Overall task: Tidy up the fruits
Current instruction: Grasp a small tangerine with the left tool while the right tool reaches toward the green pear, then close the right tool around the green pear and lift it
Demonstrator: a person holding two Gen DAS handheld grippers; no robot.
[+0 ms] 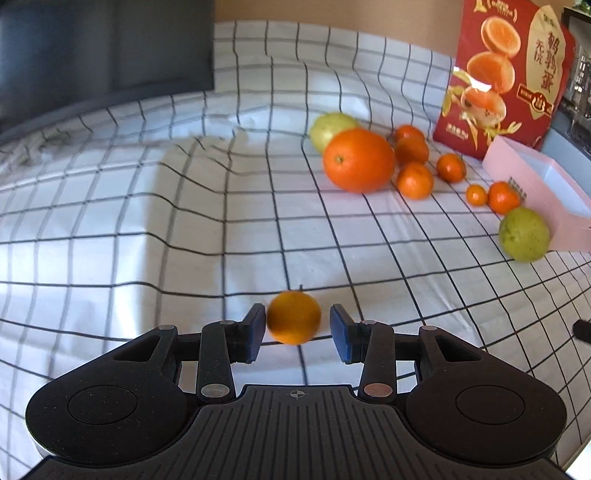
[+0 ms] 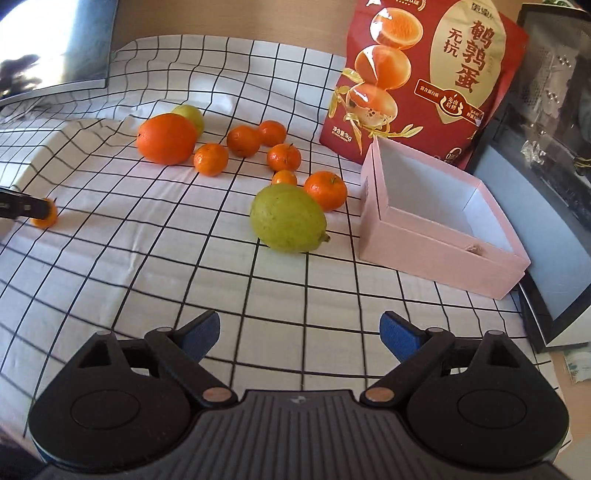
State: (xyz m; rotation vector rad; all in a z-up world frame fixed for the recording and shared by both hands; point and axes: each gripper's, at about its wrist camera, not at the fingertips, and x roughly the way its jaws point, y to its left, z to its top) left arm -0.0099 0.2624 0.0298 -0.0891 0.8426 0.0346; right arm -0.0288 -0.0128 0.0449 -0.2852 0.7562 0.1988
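Orange kumquat [image 1: 293,317], stem up, between left tongs [image 1: 297,334]

A white cloth [image 2: 147,266] with a black grid covers the table, rumpled into folds toward 10 o'clock. Daylight falls across it, leaving a shaded band at 9 o'clock. A dark monitor [image 1: 103,48] stands at 11 o'clock before a tan wall [image 2: 229,18]. At 3 o'clock a black-framed panel [image 2: 546,236] leans beside the cloth.

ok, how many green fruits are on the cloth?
2. The near green fruit lies just left of the pink box. The far green fruit sits behind the big orange, partly hidden by it. More could be hidden behind other fruit.
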